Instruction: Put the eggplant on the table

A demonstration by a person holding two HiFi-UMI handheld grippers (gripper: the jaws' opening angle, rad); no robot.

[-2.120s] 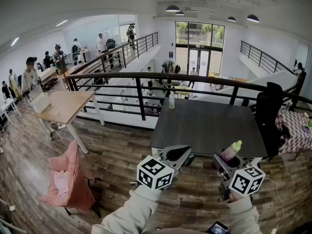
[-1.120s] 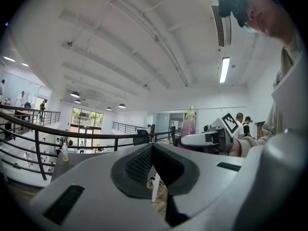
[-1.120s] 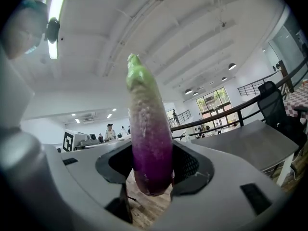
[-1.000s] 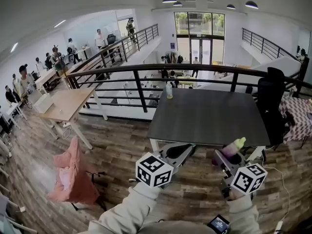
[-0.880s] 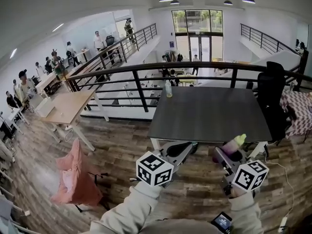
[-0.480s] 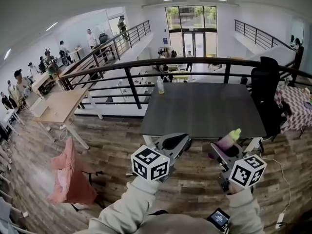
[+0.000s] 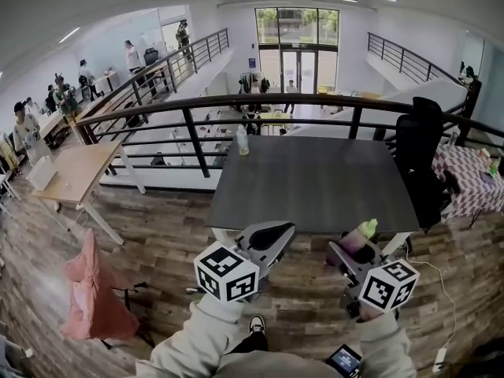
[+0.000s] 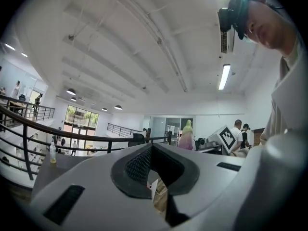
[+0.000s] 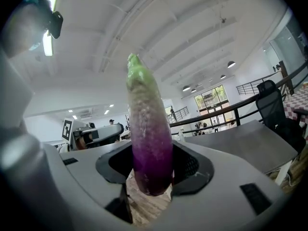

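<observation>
Wooden floor (image 7: 157, 242) spreads under me, and a black railing (image 7: 236, 105) runs across at 12 o'clock with a lower level of the hall and several people beyond it. The dark tabletop (image 7: 311, 183) stands straight ahead at 12 o'clock, just this side of the railing. A light wooden table (image 7: 71, 172) sits off at 10 o'clock and a black chair (image 7: 417, 156) at 2 o'clock, beside the tabletop's right edge. A pink cloth (image 7: 90, 290) hangs over something at 8 o'clock. My left hand-held gripper (image 7: 290, 228) points toward the tabletop's near edge; its jaws are closed tip to tip with nothing between them. My right hand-held gripper (image 7: 350, 246) is at 5 o'clock from the tabletop's middle, and its jaws stand wide and clamp the eggplant (image 7: 358, 236). The eggplant stands upright, purple end down in the black pads (image 9: 192, 165) and green cap up. It is in the air by the tabletop's near right edge and rests on nothing. A small bottle (image 7: 242, 142) stands on the tabletop's far left corner, at 11 o'clock, well apart from both hand-held grippers.
</observation>
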